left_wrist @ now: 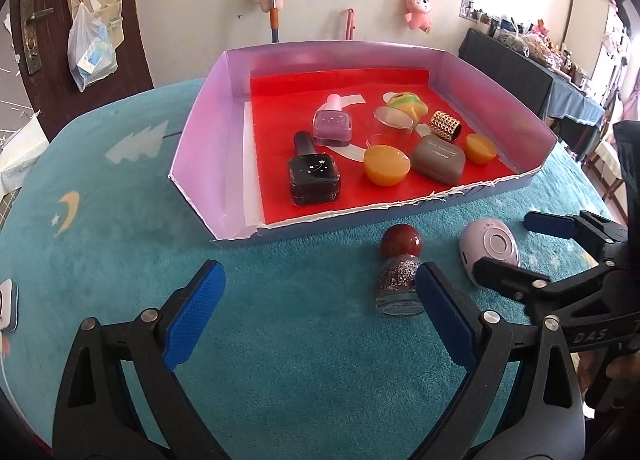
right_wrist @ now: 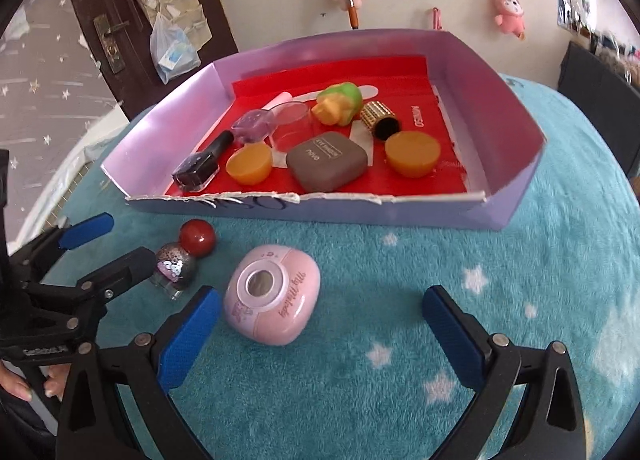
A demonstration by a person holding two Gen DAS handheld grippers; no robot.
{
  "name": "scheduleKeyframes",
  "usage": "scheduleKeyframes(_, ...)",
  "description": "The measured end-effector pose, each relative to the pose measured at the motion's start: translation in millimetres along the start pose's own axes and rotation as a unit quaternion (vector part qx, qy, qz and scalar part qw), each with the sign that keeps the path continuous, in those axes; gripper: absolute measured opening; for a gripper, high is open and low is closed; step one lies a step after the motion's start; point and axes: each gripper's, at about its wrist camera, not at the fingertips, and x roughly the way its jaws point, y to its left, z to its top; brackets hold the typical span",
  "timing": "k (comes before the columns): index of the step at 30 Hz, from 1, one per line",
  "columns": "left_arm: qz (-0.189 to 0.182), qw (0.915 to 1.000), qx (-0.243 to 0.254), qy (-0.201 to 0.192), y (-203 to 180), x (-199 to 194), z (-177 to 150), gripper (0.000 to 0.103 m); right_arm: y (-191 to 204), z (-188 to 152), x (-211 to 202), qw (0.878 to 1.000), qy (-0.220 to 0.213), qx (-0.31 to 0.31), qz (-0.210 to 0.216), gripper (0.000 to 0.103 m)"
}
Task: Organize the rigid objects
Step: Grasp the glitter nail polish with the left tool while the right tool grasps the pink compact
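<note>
Left wrist view: my left gripper (left_wrist: 320, 316) hangs low over the teal tablecloth (left_wrist: 120, 260) with its jaws spread wide and nothing between them; the glitter bottle (left_wrist: 398, 280) with the red ball cap stands just beside my right blue pad (left_wrist: 444, 312). My right gripper (right_wrist: 322, 336) is likewise wide apart and empty, the pink case (right_wrist: 272, 294) lying on the cloth near its left pad (right_wrist: 188, 336). Beyond both sits the purple tray (left_wrist: 208, 131) holding a black bottle (left_wrist: 314, 175), a grey case (left_wrist: 438, 159) and two orange cups (left_wrist: 386, 165).
</note>
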Motion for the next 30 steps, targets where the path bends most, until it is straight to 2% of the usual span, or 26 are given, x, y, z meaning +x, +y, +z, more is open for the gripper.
scheduleKeyframes(6, -0.009, 0.9999, -0.001, 0.005, -3, 4, 0, 0.098, 12, 3, 10, 0.998, 0.013, -0.043, -0.033, 0.103)
scheduleKeyframes(8, -0.010, 0.9999, 0.002, 0.009, -6, 6, 0, 0.098, 5, 2, 6, 0.999, 0.010, -0.035, -0.030, 0.103)
scheduleKeyframes(12, -0.019, 0.9997, 0.009, 0.014, -15, 9, -2, 0.098, -19, 0, -5, 0.999, 0.002, -0.011, -0.052, 0.103)
scheduleKeyframes(16, -0.026, 0.9993, 0.017, 0.022, -25, 15, -4, 0.098, -38, -4, -12, 1.000, -0.002, 0.001, -0.021, 0.103)
scheduleKeyframes(22, -0.021, 0.9994, 0.019, 0.021, -28, 16, -4, 0.098, -30, -4, -13, 0.999, -0.005, -0.047, -0.005, 0.103)
scheduleKeyframes(25, -0.023, 0.9993, 0.015, 0.024, -28, 19, -3, 0.095, -20, -2, -11, 0.997, -0.007, -0.072, -0.008, 0.099)
scheduleKeyframes(27, -0.032, 0.9990, 0.015, 0.028, -28, 21, -3, 0.086, -14, -1, -9, 0.996, -0.008, -0.087, -0.012, 0.092)
scheduleKeyframes(29, -0.041, 0.9983, 0.015, 0.037, -29, 25, -3, 0.069, -12, 1, -7, 0.995, -0.008, -0.094, -0.012, 0.085)
scheduleKeyframes(30, -0.037, 0.9986, 0.016, 0.035, -30, 26, -3, 0.069, -11, 1, -6, 0.995, -0.007, -0.098, -0.011, 0.083)
